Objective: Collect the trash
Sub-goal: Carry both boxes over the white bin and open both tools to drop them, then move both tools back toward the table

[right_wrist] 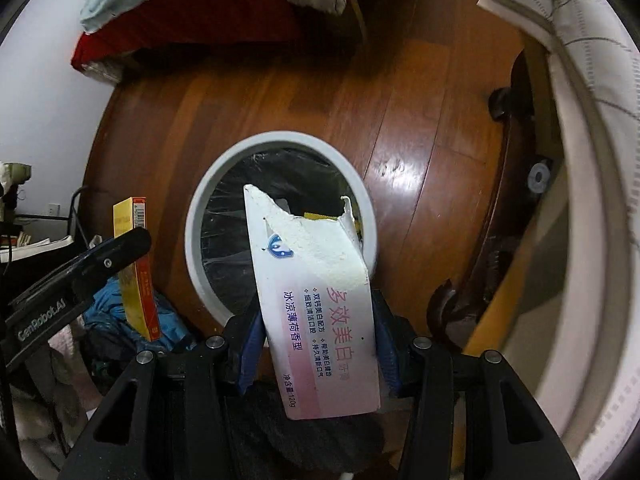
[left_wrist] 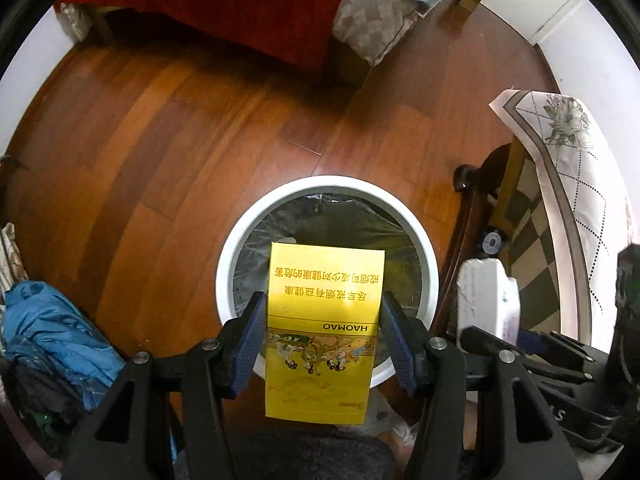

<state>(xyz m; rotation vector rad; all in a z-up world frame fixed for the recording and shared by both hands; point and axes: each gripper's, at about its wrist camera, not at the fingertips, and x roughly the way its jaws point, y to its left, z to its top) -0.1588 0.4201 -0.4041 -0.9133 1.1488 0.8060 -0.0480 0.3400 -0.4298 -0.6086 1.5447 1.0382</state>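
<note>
My left gripper (left_wrist: 323,322) is shut on a yellow cigarette carton (left_wrist: 322,332), held flat over a white round trash bin (left_wrist: 256,224) lined with a dark bag. The bin stands on the wooden floor right below. My right gripper (right_wrist: 316,334) is shut on a torn white and pink toothpaste box (right_wrist: 320,320), its ripped end hanging over the same bin (right_wrist: 200,208). Something yellow shows inside the bin. In the right wrist view the yellow carton (right_wrist: 136,268) and the left gripper's arm sit at the left. In the left wrist view the toothpaste box (left_wrist: 486,300) is at the right.
A bed with a red cover (left_wrist: 240,0) and a checked pillow (left_wrist: 376,16) lies beyond the bin. A dark wooden table leg (right_wrist: 492,248) under a flowered white cloth (left_wrist: 568,160) stands at the right. Blue clothing (left_wrist: 52,328) is piled at the left.
</note>
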